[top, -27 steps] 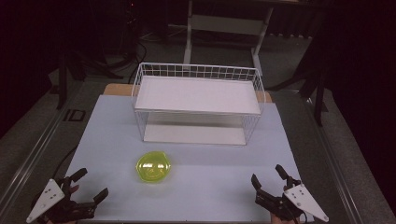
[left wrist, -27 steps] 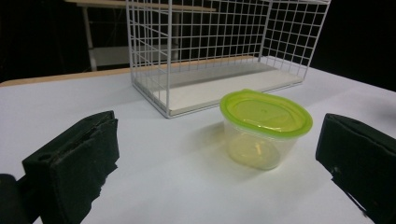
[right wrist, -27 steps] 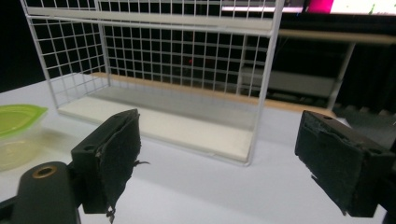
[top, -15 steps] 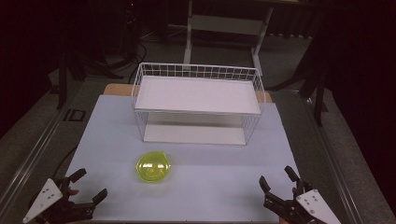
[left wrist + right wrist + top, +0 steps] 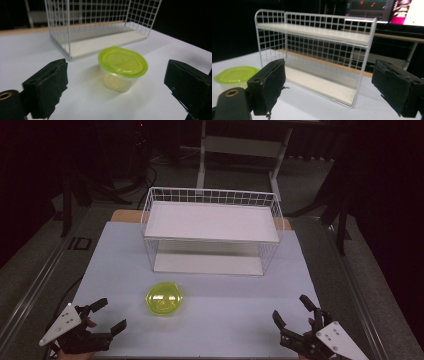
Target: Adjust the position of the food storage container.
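Standing here watching, and honestly not much has happened in the last second. The right gripper (image 5: 296, 318) has slid a bit toward the person and outward, ending up nearer the front right corner of the tabletop (image 5: 225, 295) than it was a moment ago. The left gripper (image 5: 109, 316) hasn't really budged from its spot at the front left.

Both sets of jaws are spread wide and holding nothing. From the left gripper view the little tub with the lime green lid (image 5: 122, 68) sits squarely between its jaws but a good way ahead of them, so no contact. Same tub (image 5: 164, 298) from above: on the tabletop in front of the white wire rack (image 5: 212, 227), left of centre, near the left gripper and well apart from the right one. The right gripper view looks straight at the rack (image 5: 317, 52), with the tub (image 5: 234, 76) off at the left edge.

Nobody's said what the job is, so this is a guess: the right hand backing off looks like settling into a ready pose, and the left one seems lined up to go for the tub. The rack's two shelves are bare, so maybe it ends up there. Nothing's actually been started on the tub yet.
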{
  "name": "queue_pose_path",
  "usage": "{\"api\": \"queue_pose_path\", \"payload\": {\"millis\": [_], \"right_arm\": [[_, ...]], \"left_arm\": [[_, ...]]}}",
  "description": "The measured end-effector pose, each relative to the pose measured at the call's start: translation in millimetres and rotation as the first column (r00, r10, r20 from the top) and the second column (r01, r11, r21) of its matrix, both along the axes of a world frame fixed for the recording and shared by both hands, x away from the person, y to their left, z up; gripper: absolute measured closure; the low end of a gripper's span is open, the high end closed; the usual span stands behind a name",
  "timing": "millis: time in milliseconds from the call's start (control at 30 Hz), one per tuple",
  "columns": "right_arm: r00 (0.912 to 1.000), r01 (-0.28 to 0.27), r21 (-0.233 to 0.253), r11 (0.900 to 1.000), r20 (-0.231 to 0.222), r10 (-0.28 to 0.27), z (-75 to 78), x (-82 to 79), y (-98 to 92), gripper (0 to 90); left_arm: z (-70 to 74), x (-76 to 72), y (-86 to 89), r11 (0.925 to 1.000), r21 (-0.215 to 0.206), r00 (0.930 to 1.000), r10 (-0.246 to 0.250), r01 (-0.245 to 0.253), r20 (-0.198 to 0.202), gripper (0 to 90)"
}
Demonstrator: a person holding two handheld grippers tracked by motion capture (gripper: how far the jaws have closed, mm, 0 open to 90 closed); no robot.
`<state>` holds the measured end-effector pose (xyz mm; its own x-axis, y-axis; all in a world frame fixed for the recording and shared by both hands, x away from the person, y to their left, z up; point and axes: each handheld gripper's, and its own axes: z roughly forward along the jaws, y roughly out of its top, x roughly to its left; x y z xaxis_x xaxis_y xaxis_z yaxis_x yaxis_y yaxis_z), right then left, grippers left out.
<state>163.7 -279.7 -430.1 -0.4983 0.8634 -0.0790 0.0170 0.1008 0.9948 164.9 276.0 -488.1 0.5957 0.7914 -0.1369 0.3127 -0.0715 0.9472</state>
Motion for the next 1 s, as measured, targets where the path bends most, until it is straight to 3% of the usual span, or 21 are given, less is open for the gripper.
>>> {"api": "queue_pose_path", "payload": {"millis": [133, 167, 267, 300, 367, 400, 433, 467, 533, 567, 600, 633, 667, 733, 800, 933, 967, 1000], "right_arm": [[0.9998, -0.021, -0.008, 1.000, 0.005, 0.021, 4.6, 9.5, 8.3, 11.3], [0.9999, -0.014, -0.012, 1.000, 0.005, 0.014, 5.8, 11.0, 10.0, 11.6], [0.9996, -0.029, 0.002, 1.000, 0.005, 0.029, 8.9, 15.2, 15.4, 11.9], [0.9994, -0.035, 0.008, 0.999, 0.004, 0.035, 9.2, 16.1, 17.1, 12.7], [0.9988, -0.049, 0.014, 0.999, -0.003, 0.049, 8.6, 17.2, 20.6, 12.7], [0.9987, -0.051, 0.011, 0.999, -0.004, 0.051, 7.5, 17.3, 23.3, 12.8], [0.9987, -0.051, 0.011, 0.999, -0.004, 0.051, 7.5, 17.3, 23.3, 12.8], [0.9983, -0.057, 0.007, 0.998, -0.006, 0.058, 6.7, 17.5, 24.8, 12.8], [0.9975, -0.069, -0.013, 0.998, -0.019, 0.068, 3.1, 17.3, 30.2, 12.8], [0.9970, -0.074, -0.017, 0.997, -0.026, 0.074, 1.9, 17.0, 31.9, 12.8], [0.9965, -0.079, -0.024, 0.997, -0.029, 0.078, 0.7, 16.7, 33.4, 12.8], [0.9962, -0.082, -0.026, 0.996, -0.032, 0.081, 0.2, 16.1, 34.2, 12.8], [0.9957, -0.087, -0.026, 0.996, -0.034, 0.086, -0.3, 15.5, 35.0, 12.8], [0.9948, -0.096, -0.027, 0.995, -0.036, 0.095, -1.1, 14.1, 35.7, 12.9], [0.9946, -0.097, -0.028, 0.995, -0.040, 0.095, -2.2, 13.3, 35.2, 12.9], [0.9941, -0.095, -0.024, 0.995, -0.054, 0.094, -3.6, 13.3, 33.5, 12.9], [0.9939, -0.097, -0.024, 0.995, -0.055, 0.096, -3.5, 13.2, 32.9, 12.9], [0.9940, -0.096, -0.027, 0.995, -0.055, 0.095, -3.3, 13.2, 32.5, 12.9]], "left_arm": [[-3.0, 12.2, -7.0, 0.9899, 0.113, 0.9944, 0.091, -0.085, -0.053, 18.0], [-3.9, 15.7, -8.0, 0.9890, 0.121, 0.9937, 0.094, -0.086, -0.062, 22.0], [-9.5, 29.3, -13.1, 0.9796, 0.155, 0.9823, 0.147, -0.128, -0.117, 36.3], [-12.3, 34.3, -15.3, 0.9716, 0.182, 0.9738, 0.178, -0.152, -0.141, 41.8], [-19.1, 44.6, -16.7, 0.9685, 0.183, 0.9565, 0.206, -0.169, -0.206, 51.2], [-21.7, 48.9, -17.6, 0.9628, 0.199, 0.9454, 0.227, -0.182, -0.234, 58.9], [-21.7, 48.9, -17.6, 0.9628, 0.199, 0.9454, 0.227, -0.182, -0.234, 64.4], [-28.2, 59.3, -18.7, 0.9635, 0.200, 0.9222, 0.234, -0.178, -0.308, 64.4], [-34.7, 68.1, -22.3, 0.9578, 0.232, 0.9022, 0.246, -0.170, -0.354, 79.7], [-38.7, 72.8, -25.3, 0.9584, 0.238, 0.8917, 0.242, -0.158, -0.383, 84.0], [-40.9, 74.7, -27.5, 0.9599, 0.235, 0.8860, 0.238, -0.153, -0.398, 89.6], [-43.6, 77.4, -30.8, 0.9590, 0.245, 0.8773, 0.236, -0.142, -0.418, 89.8], [-45.7, 78.7, -34.5, 0.9613, 0.245, 0.8775, 0.223, -0.125, -0.425, 89.9], [-46.0, 80.4, -40.7, 0.9635, 0.248, 0.8884, 0.199, -0.100, -0.414, 90.0], [-45.2, 84.4, -44.8, 0.9677, 0.239, 0.8918, 0.178, -0.082, -0.416, 90.0], [-46.4, 94.3, -51.0, 0.9799, 0.192, 0.8804, 0.137, -0.053, -0.454, 90.0], [-46.7, 95.1, -53.7, 0.9816, 0.186, 0.8826, 0.124, -0.042, -0.454, 90.0], [-47.3, 96.0, -56.7, 0.9833, 0.179, 0.8801, 0.111, -0.030, -0.462, 90.0]]}}
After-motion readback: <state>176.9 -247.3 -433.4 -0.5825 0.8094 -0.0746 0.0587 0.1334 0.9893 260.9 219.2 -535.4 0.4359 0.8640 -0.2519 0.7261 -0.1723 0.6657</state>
